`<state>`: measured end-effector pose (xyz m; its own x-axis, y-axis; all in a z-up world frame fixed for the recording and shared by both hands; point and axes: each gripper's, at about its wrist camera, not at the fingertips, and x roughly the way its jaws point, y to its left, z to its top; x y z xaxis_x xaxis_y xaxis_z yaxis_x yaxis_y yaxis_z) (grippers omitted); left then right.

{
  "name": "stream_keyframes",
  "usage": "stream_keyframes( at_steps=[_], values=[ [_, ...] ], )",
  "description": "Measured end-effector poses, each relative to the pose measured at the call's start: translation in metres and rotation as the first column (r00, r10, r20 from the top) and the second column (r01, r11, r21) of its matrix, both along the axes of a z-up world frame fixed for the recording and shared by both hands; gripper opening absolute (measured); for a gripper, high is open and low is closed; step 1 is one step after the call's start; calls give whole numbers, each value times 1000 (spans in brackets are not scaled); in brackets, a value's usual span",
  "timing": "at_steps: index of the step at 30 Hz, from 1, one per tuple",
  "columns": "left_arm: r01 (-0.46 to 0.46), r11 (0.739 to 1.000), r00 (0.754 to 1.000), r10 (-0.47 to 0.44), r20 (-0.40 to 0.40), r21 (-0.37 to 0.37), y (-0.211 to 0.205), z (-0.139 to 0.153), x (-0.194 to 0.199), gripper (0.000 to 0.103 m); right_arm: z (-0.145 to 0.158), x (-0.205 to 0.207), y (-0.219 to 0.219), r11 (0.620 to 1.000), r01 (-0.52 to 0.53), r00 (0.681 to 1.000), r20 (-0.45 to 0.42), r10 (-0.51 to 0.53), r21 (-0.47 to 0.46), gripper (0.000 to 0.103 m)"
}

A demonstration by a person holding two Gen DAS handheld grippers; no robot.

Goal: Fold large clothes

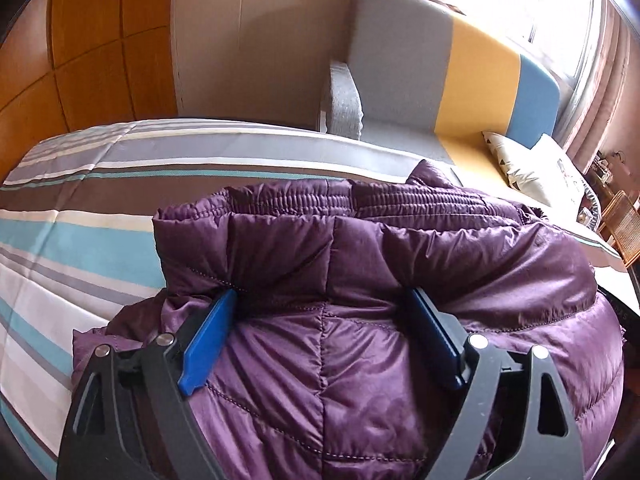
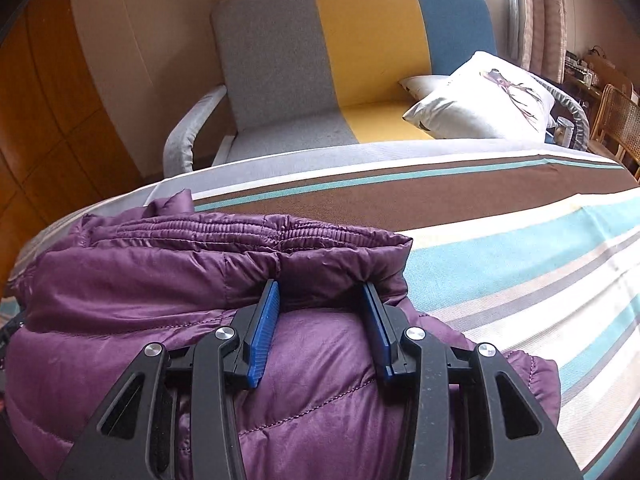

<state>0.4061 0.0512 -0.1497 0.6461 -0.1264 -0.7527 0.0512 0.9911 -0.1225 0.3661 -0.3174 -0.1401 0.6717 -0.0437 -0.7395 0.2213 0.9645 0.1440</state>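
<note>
Stripes of blue, white and brown ran across the bed, the biggest thing we saw. Behind it stood a sofa in grey, yellow and blue, with a white pillow on its seat. On the bed lay our puffy purple jacket, bunched into a thick, soft heap with its stretchy hem on top at the far side.

Our left gripper was spread wide, pressing down on the jacket with nothing pinched. Our right gripper was spread too, its blue fingers poking into a puffy fold near the jacket's right end.

We thought the fold was nearly made. To do it well, we should push down slowly with both tongs together, squeeze the air out, and keep the edges lined up so the slippery cloth would not slide open.
</note>
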Motion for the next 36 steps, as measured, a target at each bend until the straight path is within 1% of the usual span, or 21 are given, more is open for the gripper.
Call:
stream_keyframes(
  at_steps=[3,6,8,11,12,13,15,17,18,20,21,23,26,27,28,30,32,34,36],
  values=[
    [-3,1000,1000,3,2,7,0,1,-3,86,0,-1,2,1000,2,1000,-2,-2,-11,42],
    [-20,999,1000,20,3,48,-1,7,-17,90,4,-4,4,999,3,1000,-2,-3,-33,42],
    [-31,997,999,29,26,74,1,13,-35,95,6,-5,6,999,4,1000,-2,-4,-51,42],
    [-63,994,996,57,68,90,12,21,-64,96,11,-10,7,998,-1,1000,-5,1,-58,42],
    [-76,993,995,69,75,96,16,22,-72,99,14,-15,7,999,-3,1000,8,3,-54,42],
    [-98,991,993,90,82,95,24,24,-82,100,18,-20,5,999,-3,1000,21,4,-50,42],
    [-139,988,988,133,78,67,39,23,-95,100,26,-35,2,999,10,998,54,-9,-32,42],
    [-188,982,980,186,65,24,55,20,-105,100,33,-54,-2,1000,6,996,85,-7,11,42],
    [-212,977,976,212,46,2,63,16,-110,100,35,-60,-2,1000,6,996,90,-8,14,42],
    [-220,975,976,220,0,-42,72,5,-113,101,31,-70,1,1000,4,998,61,-3,-17,42],
    [-224,973,975,224,-12,-60,74,0,-115,101,25,-72,3,999,4,999,36,-2,-52,42],
    [-222,972,975,219,-43,-77,74,-10,-114,101,12,-72,7,995,-15,1000,8,16,-101,42],
    [-227,970,973,223,-56,-84,73,-11,-116,101,11,-70,6,994,-12,1000,-2,12,-105,42],
    [-229,969,973,223,-66,-95,74,-11,-116,101,14,-72,6,994,-10,1000,0,10,-106,42],
    [-233,965,971,225,-77,-123,76,-10,-120,100,19,-78,6,995,-14,1000,14,15,-94,42],
    [-252,951,967,241,-78,-177,81,-7,-132,100,28,-92,8,997,-24,998,50,28,-68,42],
    [-268,939,964,260,-63,-216,81,-2,-145,100,38,-110,14,998,-42,995,84,47,-56,42],
    [-265,932,964,264,-38,-246,82,2,-162,100,48,-131,22,997,-73,990,117,76,-23,42],
    [-249,930,967,252,-24,-270,79,3,-176,100,54,-144,30,996,-95,987,129,94,-2,42]
  ],
)
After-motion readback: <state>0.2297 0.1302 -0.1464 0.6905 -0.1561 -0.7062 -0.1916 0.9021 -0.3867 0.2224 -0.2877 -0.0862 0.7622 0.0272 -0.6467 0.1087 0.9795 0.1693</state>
